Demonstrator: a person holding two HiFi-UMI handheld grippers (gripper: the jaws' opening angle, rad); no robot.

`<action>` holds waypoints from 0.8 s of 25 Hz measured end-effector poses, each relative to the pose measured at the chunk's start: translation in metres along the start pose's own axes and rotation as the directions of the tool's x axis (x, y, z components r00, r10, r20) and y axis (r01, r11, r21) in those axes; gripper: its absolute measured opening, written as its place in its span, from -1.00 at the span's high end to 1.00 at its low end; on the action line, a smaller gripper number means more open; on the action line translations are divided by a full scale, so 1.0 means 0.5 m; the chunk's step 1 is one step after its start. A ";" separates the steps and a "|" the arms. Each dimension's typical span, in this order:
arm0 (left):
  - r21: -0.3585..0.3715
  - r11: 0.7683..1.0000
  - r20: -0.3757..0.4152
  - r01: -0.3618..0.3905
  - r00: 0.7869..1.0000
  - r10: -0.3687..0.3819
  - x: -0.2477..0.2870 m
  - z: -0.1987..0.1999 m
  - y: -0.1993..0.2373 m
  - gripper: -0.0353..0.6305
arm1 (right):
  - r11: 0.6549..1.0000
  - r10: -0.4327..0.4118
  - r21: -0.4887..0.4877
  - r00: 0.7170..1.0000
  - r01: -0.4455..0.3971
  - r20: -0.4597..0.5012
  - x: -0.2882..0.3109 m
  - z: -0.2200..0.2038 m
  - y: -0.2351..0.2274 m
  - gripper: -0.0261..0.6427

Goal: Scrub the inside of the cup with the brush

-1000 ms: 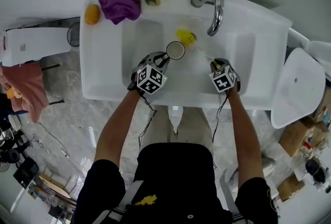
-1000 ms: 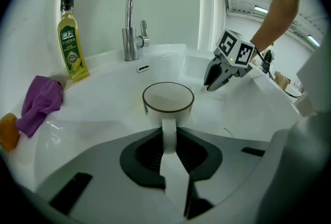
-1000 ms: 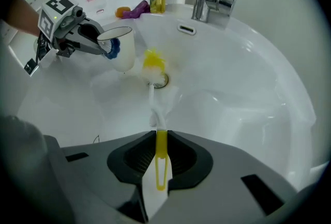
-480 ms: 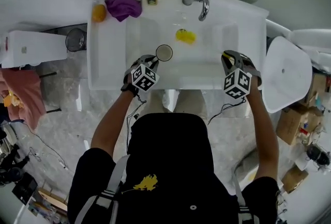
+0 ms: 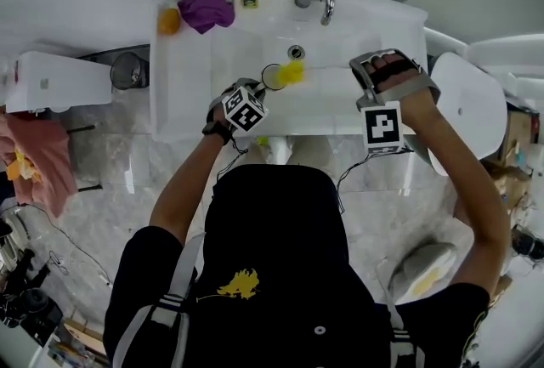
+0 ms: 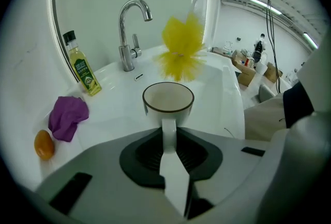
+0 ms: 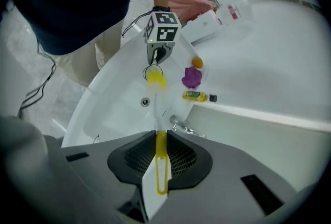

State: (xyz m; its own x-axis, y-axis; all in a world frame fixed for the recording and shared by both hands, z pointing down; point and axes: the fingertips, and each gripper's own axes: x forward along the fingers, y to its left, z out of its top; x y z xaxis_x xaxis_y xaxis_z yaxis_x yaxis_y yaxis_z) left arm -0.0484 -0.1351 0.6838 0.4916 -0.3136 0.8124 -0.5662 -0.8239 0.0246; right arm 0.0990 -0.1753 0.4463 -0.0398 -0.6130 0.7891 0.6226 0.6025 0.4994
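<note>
A white cup (image 6: 168, 98) with a dark rim is held upright over the sink by its handle, with my left gripper (image 6: 168, 135) shut on that handle. The same cup (image 5: 271, 77) shows in the head view just ahead of the left gripper (image 5: 253, 96). My right gripper (image 7: 160, 141) is shut on the yellow handle of a brush (image 7: 161, 163), high above the basin and pointing down. The yellow bristle head (image 6: 182, 48) hangs just above and behind the cup's rim, outside the cup. From the head, the bristles (image 5: 293, 71) sit beside the cup and the right gripper (image 5: 378, 73) is raised at the right.
The white sink (image 5: 348, 35) has a chrome faucet (image 6: 130, 31) at the back and a drain (image 7: 146, 101) in the basin. On the rim stand a yellow bottle (image 6: 83, 70), a purple cloth (image 6: 67, 117) and an orange object (image 6: 44, 144). A white toilet lid (image 5: 463, 116) lies right.
My right gripper has risen well above the sink and rolled over, lifting the brush so its head moved from the basin to beside the cup. The left gripper raised the cup slightly.
</note>
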 end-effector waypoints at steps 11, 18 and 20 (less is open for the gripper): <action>-0.026 0.998 0.029 0.058 0.998 -0.058 -0.038 0.065 -0.015 0.69 | 0.935 0.038 -0.352 0.999 -0.035 0.000 0.042 0.140 -0.044 0.65; 0.058 0.995 -0.018 0.075 0.997 -0.074 -0.032 0.053 -0.037 0.69 | 0.890 -0.004 -0.456 1.000 -0.007 -0.022 0.045 0.158 -0.123 0.65; 0.037 0.997 -0.007 0.071 0.997 -0.070 -0.041 0.050 -0.033 0.69 | 0.882 -0.004 -0.470 0.998 -0.026 -0.062 0.068 0.121 -0.131 0.66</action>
State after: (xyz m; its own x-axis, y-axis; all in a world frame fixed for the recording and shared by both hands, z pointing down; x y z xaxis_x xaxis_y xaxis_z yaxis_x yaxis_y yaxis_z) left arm -0.0325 -0.1270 0.6523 0.5253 -0.2513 0.8130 -0.5049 -0.8611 0.0601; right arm 0.0096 -0.2045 0.4621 0.0062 -0.6454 0.7638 0.9177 0.3071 0.2520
